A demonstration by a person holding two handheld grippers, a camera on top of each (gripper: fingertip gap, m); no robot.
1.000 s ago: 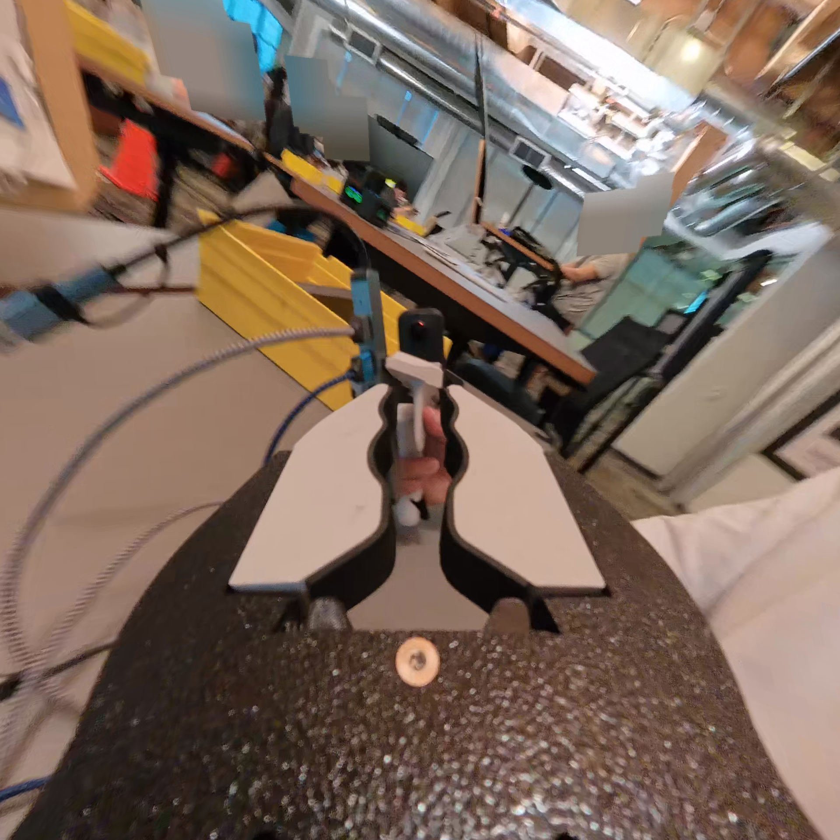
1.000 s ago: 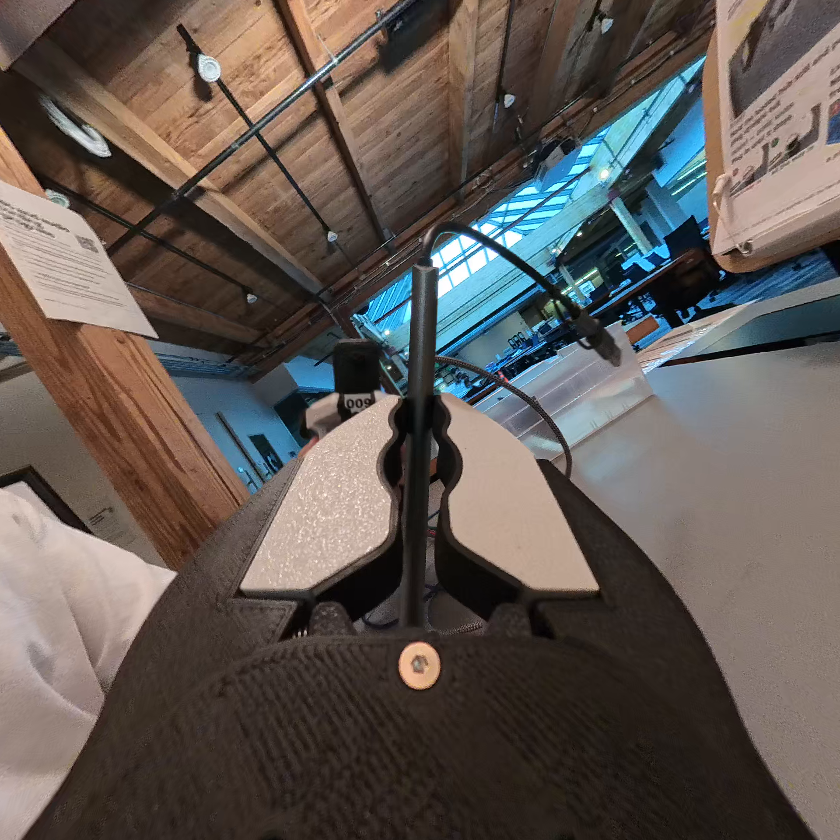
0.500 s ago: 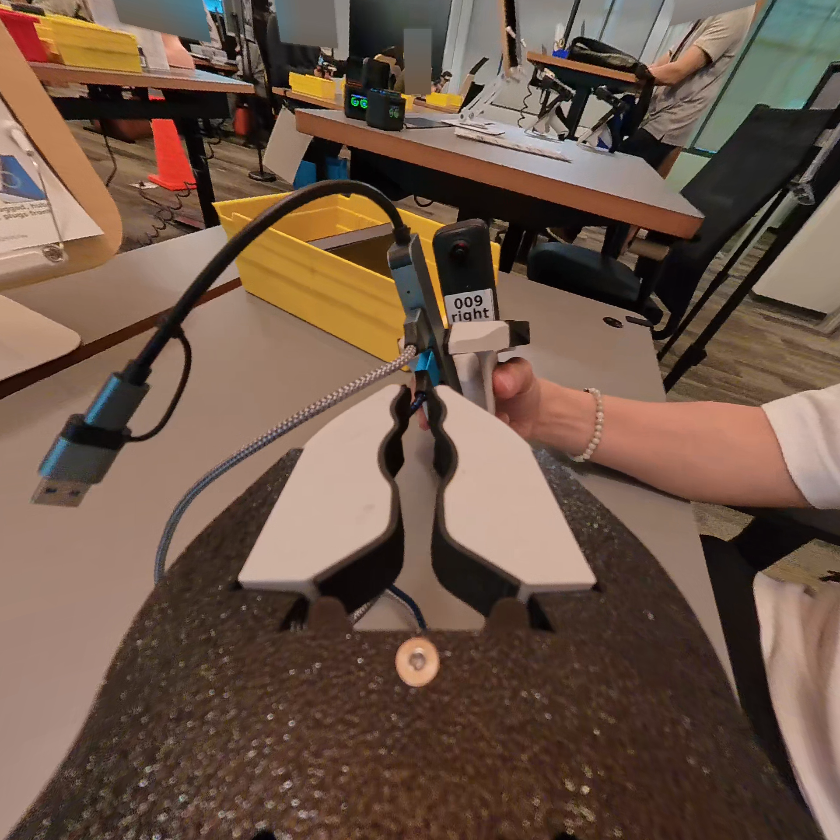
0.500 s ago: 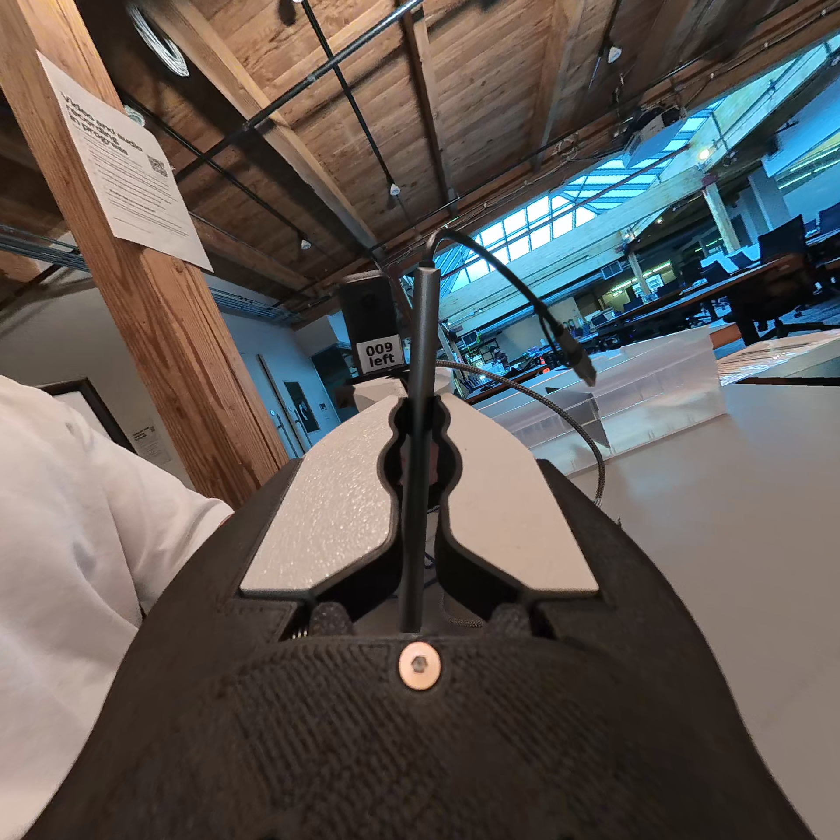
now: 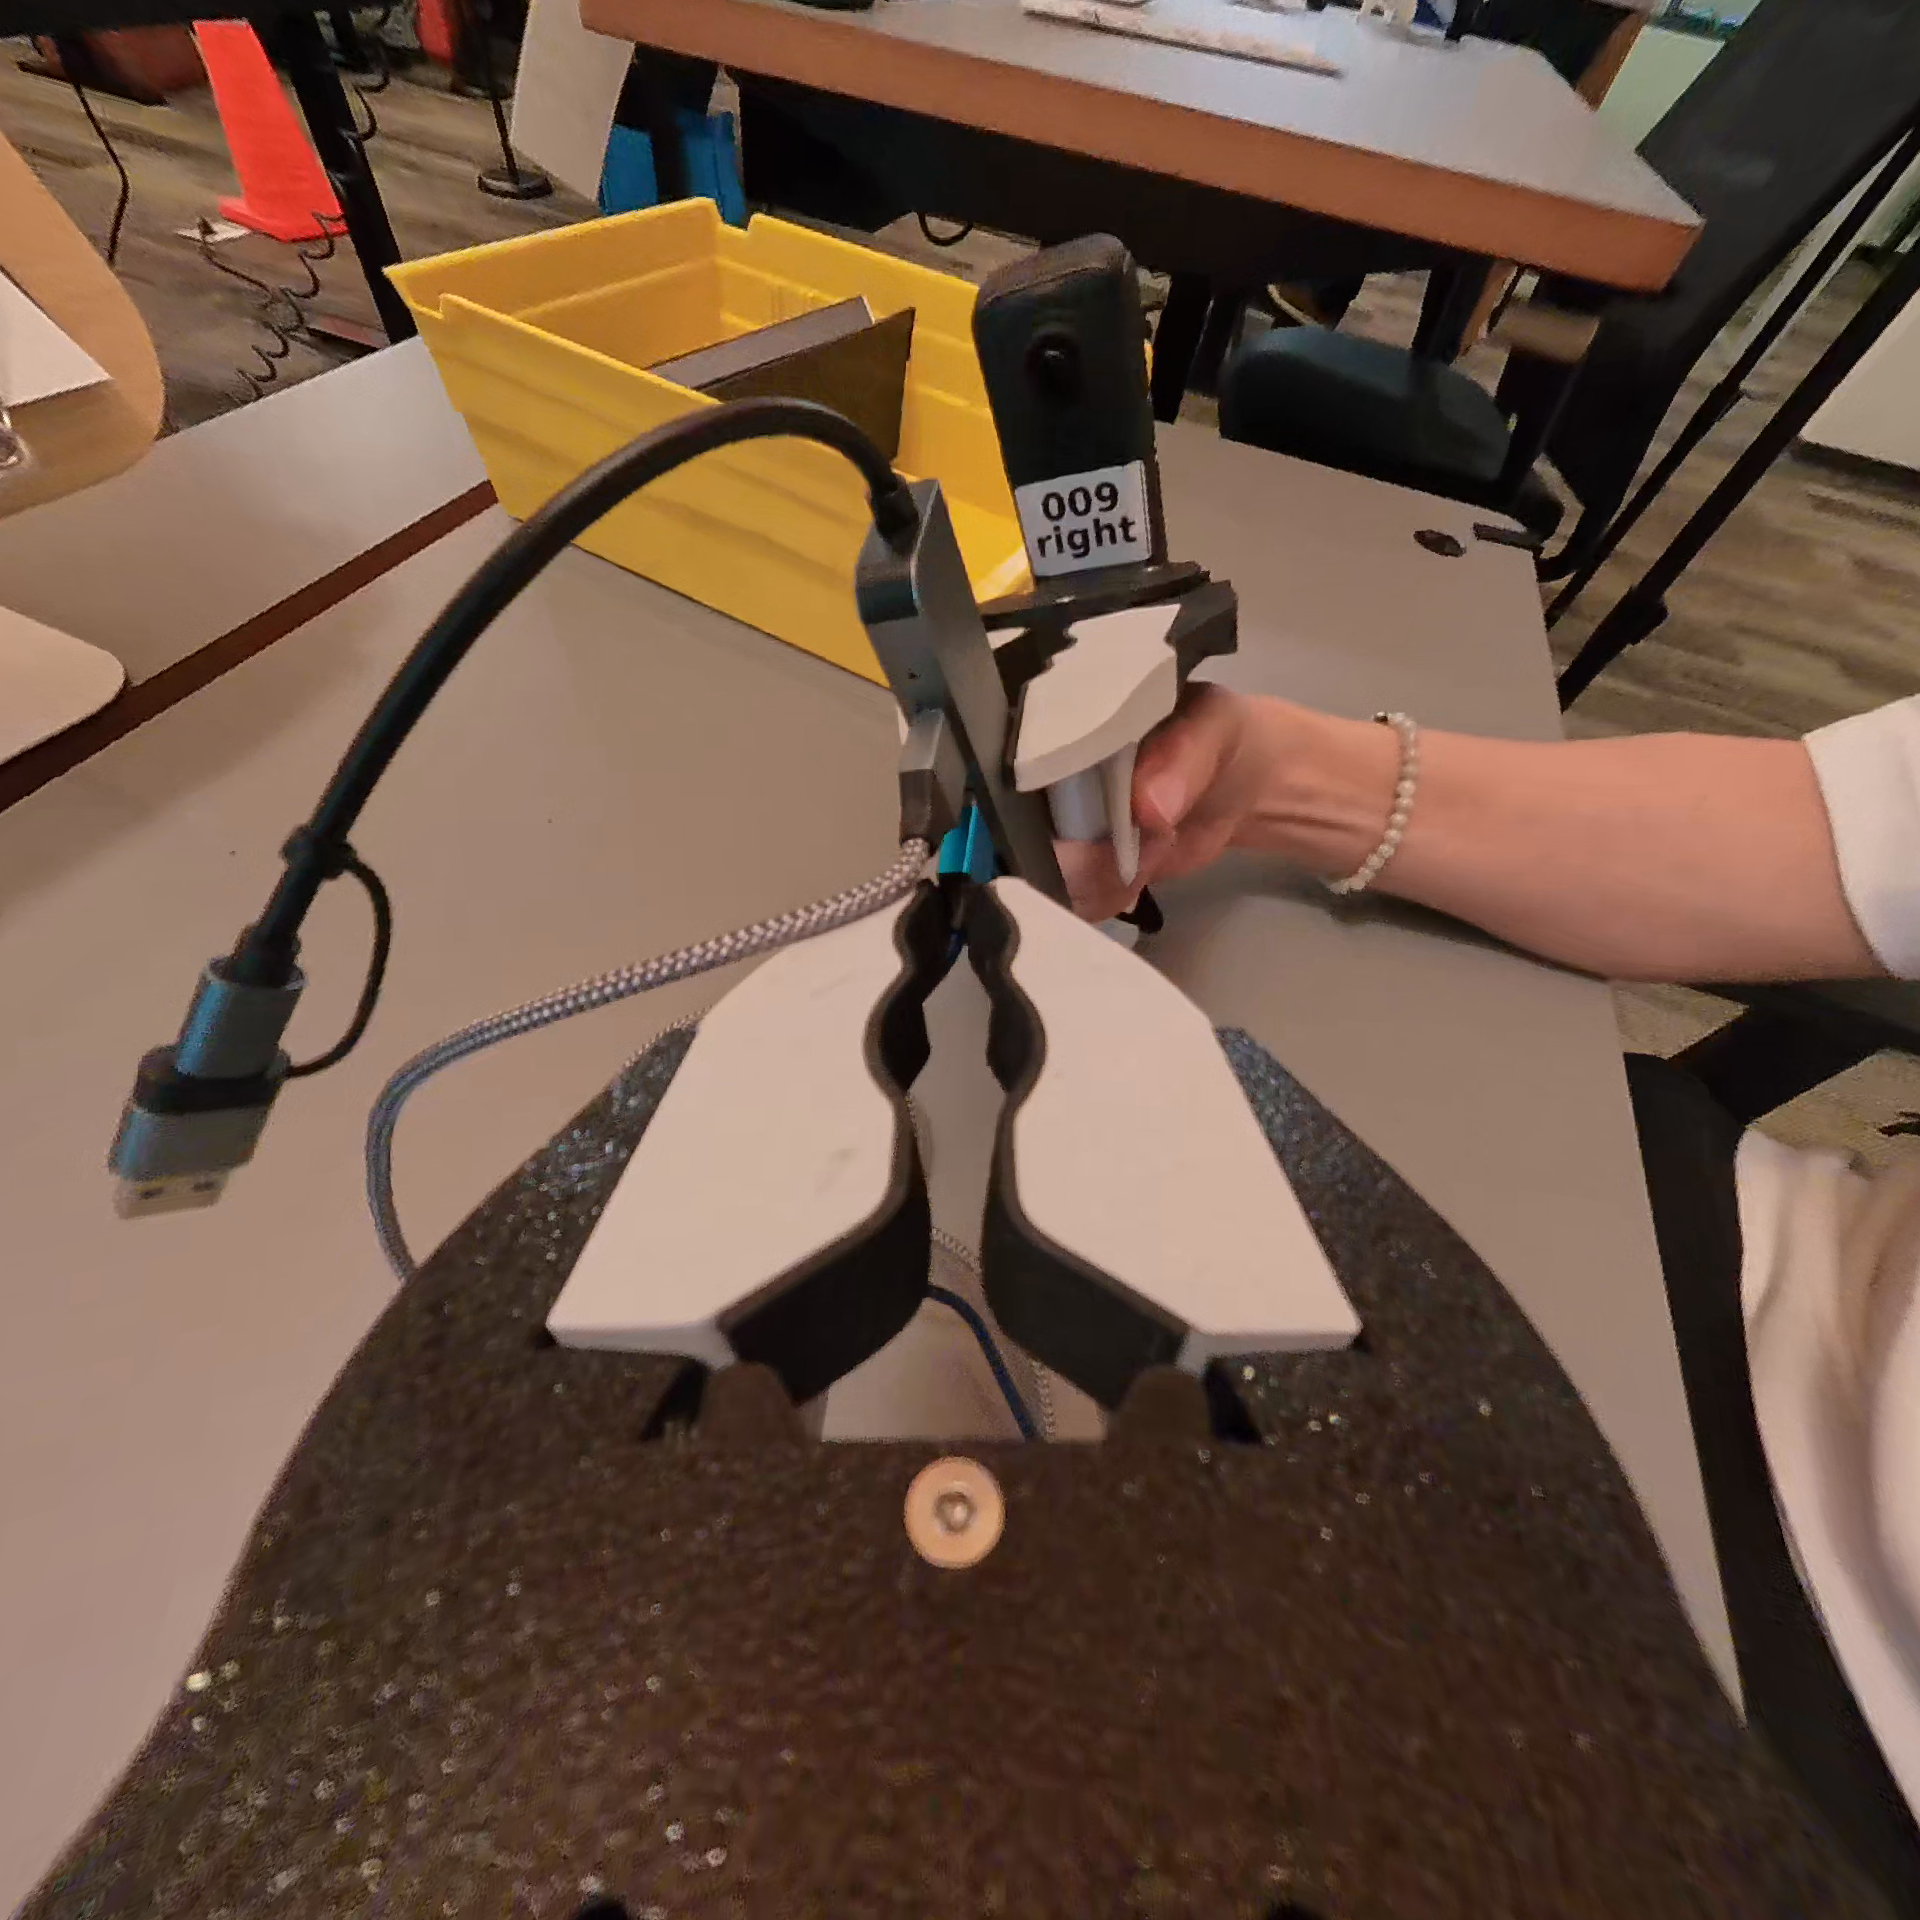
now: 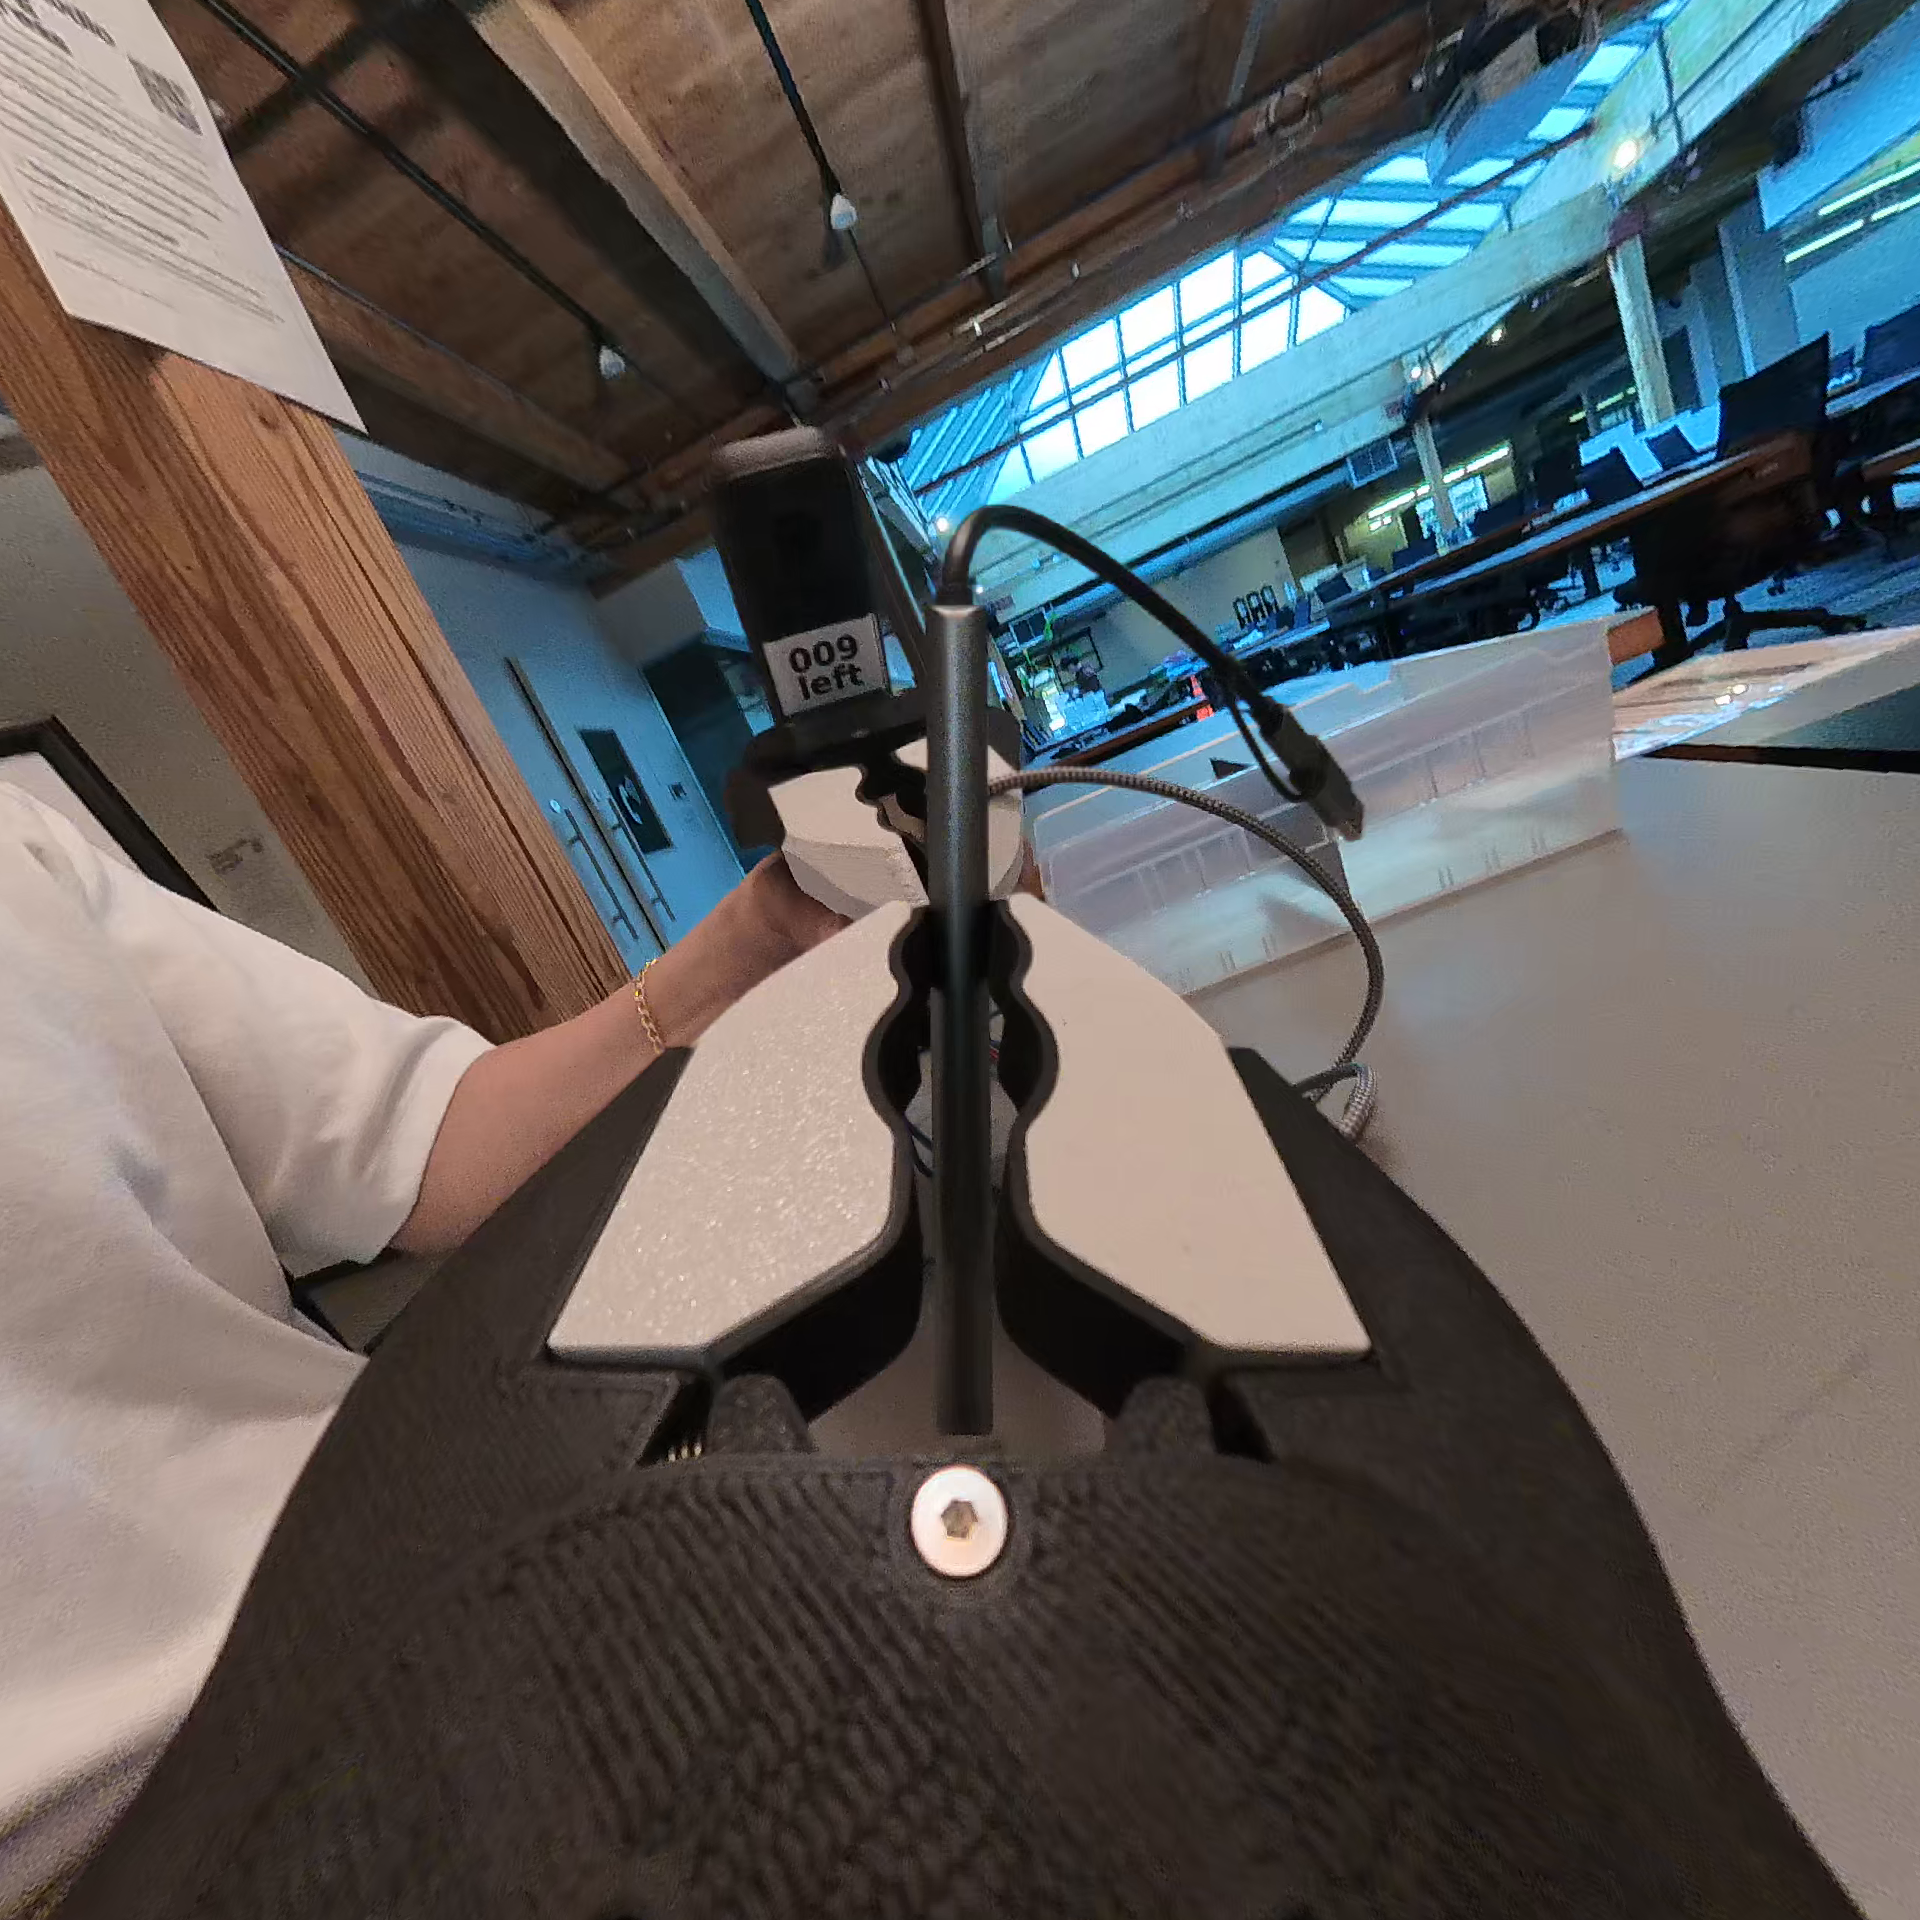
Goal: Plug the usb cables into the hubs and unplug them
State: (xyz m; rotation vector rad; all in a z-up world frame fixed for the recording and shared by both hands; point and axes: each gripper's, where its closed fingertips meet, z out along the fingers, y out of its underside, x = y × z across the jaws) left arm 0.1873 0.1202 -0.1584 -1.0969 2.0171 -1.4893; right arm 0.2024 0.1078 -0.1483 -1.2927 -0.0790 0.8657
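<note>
My right gripper [image 6: 956, 914] is shut on a slim grey USB hub [image 6: 958, 1039], held edge-on above the grey table [image 6: 1662, 1143]. The left wrist view shows that hub [image 5: 935, 644] upright in the right gripper [image 5: 997, 707]. The hub's own black cable [image 5: 468, 623] arcs left and ends in a loose USB plug [image 5: 177, 1143]. A braided grey cable [image 5: 623, 977] is plugged into the hub's lower end. My left gripper [image 5: 951, 904] is shut on a blue USB plug [image 5: 961, 852] right at the hub's ports. The left gripper [image 6: 894, 831] also shows behind the hub in the right wrist view.
A yellow bin [image 5: 644, 416] holding a dark card stands behind the hub. A clear plastic bin [image 6: 1403, 769] stands on the table to the right. A wooden post [image 6: 260, 727] rises at the left. A person's forearm [image 5: 1507, 831] reaches in from the right. Beyond the table's far edge are a chair [image 5: 1351, 405] and another desk [image 5: 1143, 125]. The grippers are tip to tip, or close to it.
Both grippers have tilted downward, so the table fills more of each view. The hub and the left gripper have drawn closer together. Both grips are unchanged.
</note>
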